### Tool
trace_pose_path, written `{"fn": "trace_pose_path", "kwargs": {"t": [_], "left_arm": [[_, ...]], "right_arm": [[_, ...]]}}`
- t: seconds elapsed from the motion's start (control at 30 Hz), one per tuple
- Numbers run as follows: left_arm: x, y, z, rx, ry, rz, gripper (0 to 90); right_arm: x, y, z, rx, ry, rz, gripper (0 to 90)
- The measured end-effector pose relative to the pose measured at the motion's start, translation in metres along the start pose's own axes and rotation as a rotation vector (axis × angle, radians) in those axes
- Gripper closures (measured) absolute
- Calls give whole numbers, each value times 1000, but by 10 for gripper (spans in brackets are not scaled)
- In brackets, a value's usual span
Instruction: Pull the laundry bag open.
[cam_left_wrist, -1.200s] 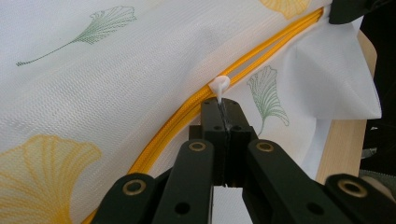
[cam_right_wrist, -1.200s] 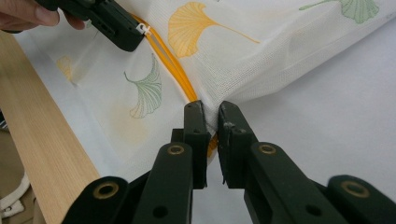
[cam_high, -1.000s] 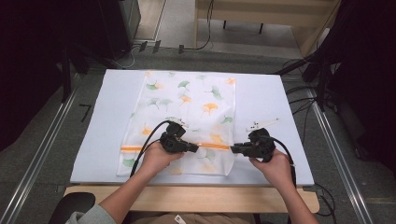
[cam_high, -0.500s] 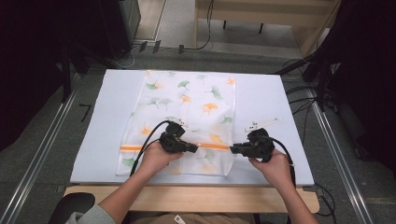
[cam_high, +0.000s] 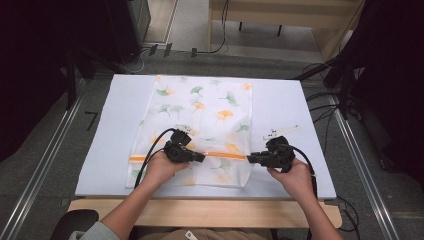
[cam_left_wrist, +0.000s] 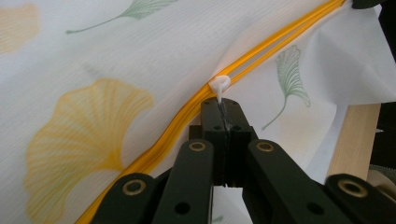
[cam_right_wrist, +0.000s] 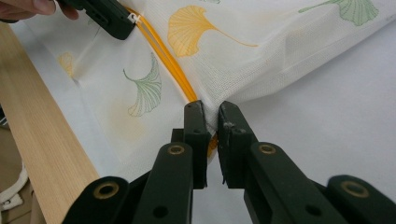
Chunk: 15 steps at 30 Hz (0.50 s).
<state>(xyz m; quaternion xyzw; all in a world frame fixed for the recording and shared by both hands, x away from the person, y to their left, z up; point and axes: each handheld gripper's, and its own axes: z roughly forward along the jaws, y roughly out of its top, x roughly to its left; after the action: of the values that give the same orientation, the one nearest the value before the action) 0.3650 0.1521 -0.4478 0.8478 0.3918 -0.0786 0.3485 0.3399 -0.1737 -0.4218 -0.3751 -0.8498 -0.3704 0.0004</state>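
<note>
A white table (cam_high: 300, 110) carried a white mesh laundry bag (cam_high: 210, 110) printed with orange and green ginkgo leaves, lying flat at the table's middle with its long axis running from the near edge away toward the far edge. Whether the bag held anything could not be told; it looked flat. An orange zipper (cam_high: 225, 155) crossed the bag near its near end, running left to right across the short way, from the left edge to the right edge. The left gripper (cam_high: 200, 157) lay over the zipper about midway along it, pointing toward the right, and in the left gripper view its jaws were pressed together on the small white zipper pull (cam_left_wrist: 219, 86). The right gripper (cam_high: 251, 158) pointed left at the bag's right edge; in the right gripper view its jaws stood narrow, pinching the cloth at the zipper's end (cam_right_wrist: 205, 119). The two grippers faced each other along the zipper line.
</note>
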Motion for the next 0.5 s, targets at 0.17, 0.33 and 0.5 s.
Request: {"fn": "trace_pose_path", "kwargs": {"t": [0.17,0.33,0.5], "left_arm": [[3,-3,-4,-4,12,-17,900],[5,-4,-5,-4,9,-15,900],[5,-4,-4,-2,4,-25,900]], "right_arm": [[-3,0,-1,-5,4,-1,849],[-3,1,0,2,2,3,849],[-3,1,0,4,4,3,849]]}}
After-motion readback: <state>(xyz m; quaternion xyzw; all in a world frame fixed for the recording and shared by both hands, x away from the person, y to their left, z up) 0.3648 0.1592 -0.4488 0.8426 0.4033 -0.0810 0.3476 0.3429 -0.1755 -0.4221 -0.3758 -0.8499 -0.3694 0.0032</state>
